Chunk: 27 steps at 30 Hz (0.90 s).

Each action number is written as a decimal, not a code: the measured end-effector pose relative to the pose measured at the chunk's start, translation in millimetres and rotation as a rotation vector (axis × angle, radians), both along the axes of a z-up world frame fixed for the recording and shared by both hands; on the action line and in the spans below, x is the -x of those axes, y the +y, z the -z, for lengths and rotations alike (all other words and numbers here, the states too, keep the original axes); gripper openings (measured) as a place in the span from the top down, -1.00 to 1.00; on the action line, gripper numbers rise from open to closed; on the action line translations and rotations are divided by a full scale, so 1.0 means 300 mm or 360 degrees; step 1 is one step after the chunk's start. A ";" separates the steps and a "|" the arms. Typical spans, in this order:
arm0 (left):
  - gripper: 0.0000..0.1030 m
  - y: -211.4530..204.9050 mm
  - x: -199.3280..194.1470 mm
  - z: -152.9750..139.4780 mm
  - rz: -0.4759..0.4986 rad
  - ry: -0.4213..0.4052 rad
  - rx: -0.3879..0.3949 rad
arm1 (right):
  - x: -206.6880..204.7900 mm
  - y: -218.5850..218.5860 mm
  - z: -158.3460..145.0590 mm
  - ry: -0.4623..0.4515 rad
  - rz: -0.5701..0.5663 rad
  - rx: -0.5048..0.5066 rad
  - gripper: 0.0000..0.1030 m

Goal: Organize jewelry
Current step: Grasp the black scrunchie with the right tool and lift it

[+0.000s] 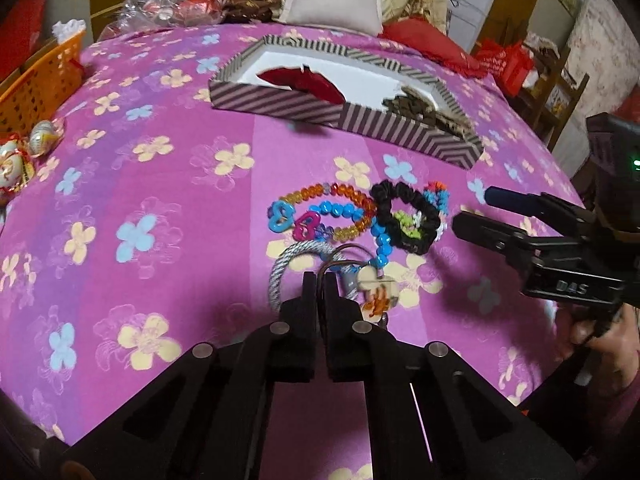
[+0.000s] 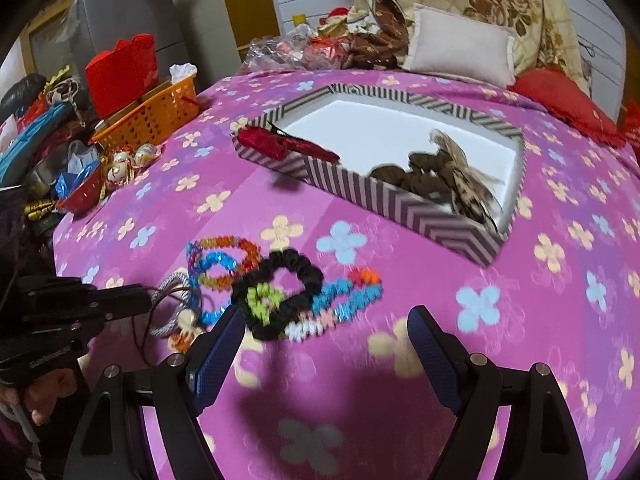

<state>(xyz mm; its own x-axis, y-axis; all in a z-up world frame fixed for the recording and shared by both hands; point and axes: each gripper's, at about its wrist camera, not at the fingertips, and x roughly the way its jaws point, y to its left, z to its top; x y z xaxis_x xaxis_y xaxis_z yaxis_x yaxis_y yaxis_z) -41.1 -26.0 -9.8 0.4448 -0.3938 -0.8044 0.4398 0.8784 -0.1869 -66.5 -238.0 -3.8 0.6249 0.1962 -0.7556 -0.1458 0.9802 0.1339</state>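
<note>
A heap of jewellery lies on the pink flowered bedspread: an orange bead bracelet (image 1: 352, 196), a blue bead bracelet (image 1: 340, 210), a black scrunchie (image 1: 404, 216), a silver rope bangle (image 1: 280, 268) and a pale pendant (image 1: 376, 292) on a thin brown cord (image 1: 340, 249). My left gripper (image 1: 320, 276) is at the near edge of the heap, shut on the brown cord. My right gripper (image 2: 326, 316) stands open just short of the black scrunchie (image 2: 280, 300) with nothing between its fingers. It enters the left wrist view from the right as the right gripper (image 1: 474, 208).
A striped open box (image 1: 280, 106) sits beyond the heap, holding a red item (image 1: 308, 82) and brown pieces (image 1: 416, 110). An orange basket (image 2: 156, 114) and wrapped trinkets (image 2: 124, 164) crowd the left edge. Pillows and bedding lie at the back. A hand (image 2: 44, 396) holds the left gripper.
</note>
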 end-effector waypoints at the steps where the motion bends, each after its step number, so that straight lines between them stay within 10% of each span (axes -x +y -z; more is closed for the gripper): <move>1: 0.96 0.008 0.004 -0.007 -0.0006 -0.0007 0.0008 | -0.010 0.007 -0.005 -0.0013 -0.0009 0.0012 -0.48; 10: 0.96 0.039 0.009 -0.052 -0.0051 -0.0045 0.0060 | -0.141 0.061 0.023 0.0035 -0.0134 0.0150 0.07; 22: 0.92 -0.004 0.027 -0.019 0.0090 0.0009 -0.0020 | -0.185 0.097 0.087 0.0129 -0.0302 0.0296 0.10; 27: 0.57 -0.023 0.015 0.008 0.0106 0.0033 -0.0066 | -0.183 0.080 0.087 0.0129 -0.0294 0.0253 0.25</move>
